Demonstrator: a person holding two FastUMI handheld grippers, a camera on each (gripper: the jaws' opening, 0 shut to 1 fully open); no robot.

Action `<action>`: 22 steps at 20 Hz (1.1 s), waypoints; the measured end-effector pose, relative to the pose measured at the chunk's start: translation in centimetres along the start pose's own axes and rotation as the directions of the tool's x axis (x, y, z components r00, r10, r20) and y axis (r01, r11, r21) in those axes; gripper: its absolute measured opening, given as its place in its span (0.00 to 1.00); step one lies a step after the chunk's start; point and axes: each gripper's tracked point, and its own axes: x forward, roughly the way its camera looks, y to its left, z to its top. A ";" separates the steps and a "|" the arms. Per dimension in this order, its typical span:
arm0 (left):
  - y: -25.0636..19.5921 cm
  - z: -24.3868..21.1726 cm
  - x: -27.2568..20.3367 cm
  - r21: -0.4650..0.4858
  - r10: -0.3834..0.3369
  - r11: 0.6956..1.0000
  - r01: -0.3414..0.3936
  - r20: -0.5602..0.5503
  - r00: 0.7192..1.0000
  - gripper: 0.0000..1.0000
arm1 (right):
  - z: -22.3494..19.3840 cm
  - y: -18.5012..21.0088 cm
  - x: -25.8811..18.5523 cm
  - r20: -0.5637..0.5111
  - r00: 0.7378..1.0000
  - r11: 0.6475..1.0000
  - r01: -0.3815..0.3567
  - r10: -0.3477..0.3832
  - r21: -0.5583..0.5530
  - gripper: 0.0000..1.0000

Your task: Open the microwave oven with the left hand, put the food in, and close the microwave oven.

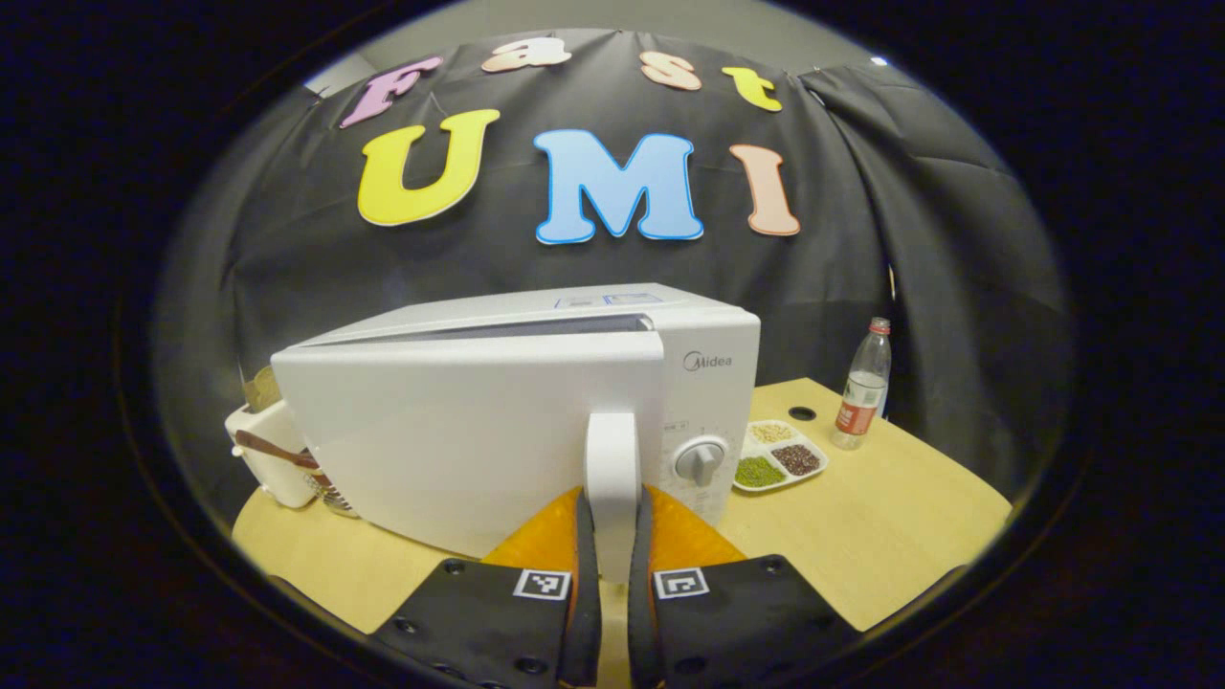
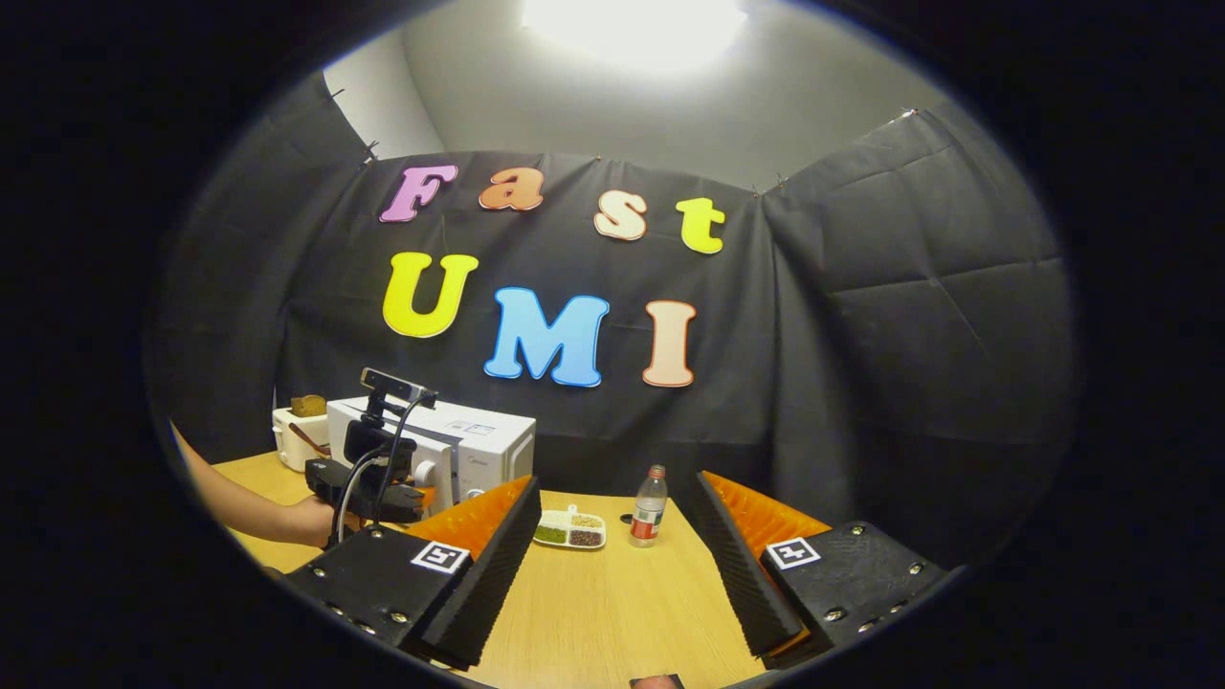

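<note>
Firmly around smooth upright door handle point(image 1: 612, 474): left gripper point(image 1: 612, 565).

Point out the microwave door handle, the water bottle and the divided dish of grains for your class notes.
microwave door handle point(image 1: 612, 469), left gripper view, middle of the upright bar.
water bottle point(image 2: 649, 507), right gripper view, on its body.
divided dish point(image 1: 780, 457), left gripper view, the rib between its compartments.

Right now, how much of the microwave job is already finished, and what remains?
Done: the left gripper is shut on the door handle, and the microwave door stands slightly ajar. In hand: swinging the door fully open. Left: putting the food in and closing the door. The right gripper hangs open over the table, holding nothing.
</note>
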 end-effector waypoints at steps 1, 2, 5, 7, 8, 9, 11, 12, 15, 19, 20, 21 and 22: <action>0.2 -0.1 -0.7 -0.001 -0.004 1.000 0.004 0.000 1.000 0.18 | 0.0 0.5 0.4 0.002 1.000 1.000 -0.016 0.016 0.007 0.96; 0.3 -0.4 -1.5 0.003 -0.005 1.000 0.005 -0.004 1.000 0.18 | 0.1 1.2 0.8 0.003 0.999 0.999 -0.034 0.034 0.015 0.97; 1.0 -1.2 -3.9 0.011 -0.014 1.000 0.014 0.004 1.000 0.19 | 0.1 3.3 1.6 0.009 0.996 0.995 -0.094 0.093 0.015 0.97; 1.8 -1.8 -5.5 0.005 -0.015 1.000 0.015 0.002 1.000 0.19 | 0.1 4.5 2.0 0.013 0.992 0.992 -0.128 0.128 0.009 0.96; 2.1 -2.0 -6.2 0.004 -0.015 1.000 0.015 0.000 1.000 0.19 | 0.0 5.2 2.2 0.012 0.989 0.989 -0.146 0.146 0.010 0.97; 2.3 -2.3 -7.0 0.006 -0.017 1.000 0.017 0.000 1.000 0.22 | 0.0 5.8 2.4 0.010 0.986 0.986 -0.164 0.164 0.011 0.96; 3.2 -2.8 -8.6 0.007 -0.017 1.000 0.017 -0.004 1.000 0.22 | 0.0 7.0 2.6 0.011 0.981 0.981 -0.196 0.196 0.013 0.97; 3.7 -3.1 -9.4 0.009 -0.012 1.000 0.012 -0.006 1.000 0.22 | 0.0 7.6 2.8 0.012 0.977 0.977 -0.211 0.211 0.014 0.97; 5.5 -4.1 -12.0 0.001 0.021 1.000 -0.021 -0.014 1.000 0.22 | -0.1 9.5 3.1 0.008 0.966 0.966 -0.259 0.259 0.021 0.97; 8.2 -5.3 -15.0 -0.005 0.065 0.998 -0.065 -0.027 0.998 0.22 | 0.0 12.5 3.4 0.004 0.943 0.943 -0.332 0.332 0.012 0.97; 9.0 -5.5 -15.7 -0.006 0.077 0.997 -0.077 -0.029 0.997 0.22 | 0.0 13.3 3.4 0.004 0.936 0.936 -0.351 0.351 0.007 0.97; 9.8 -5.8 -16.5 -0.011 0.093 0.996 -0.093 -0.032 0.995 0.22 | 0.1 14.0 3.4 0.004 0.930 0.930 -0.369 0.369 0.003 0.97; 10.7 -6.1 -17.1 -0.019 0.110 0.994 -0.111 -0.033 0.993 0.22 | 0.2 14.8 3.3 0.008 0.921 0.921 -0.389 0.389 0.003 0.97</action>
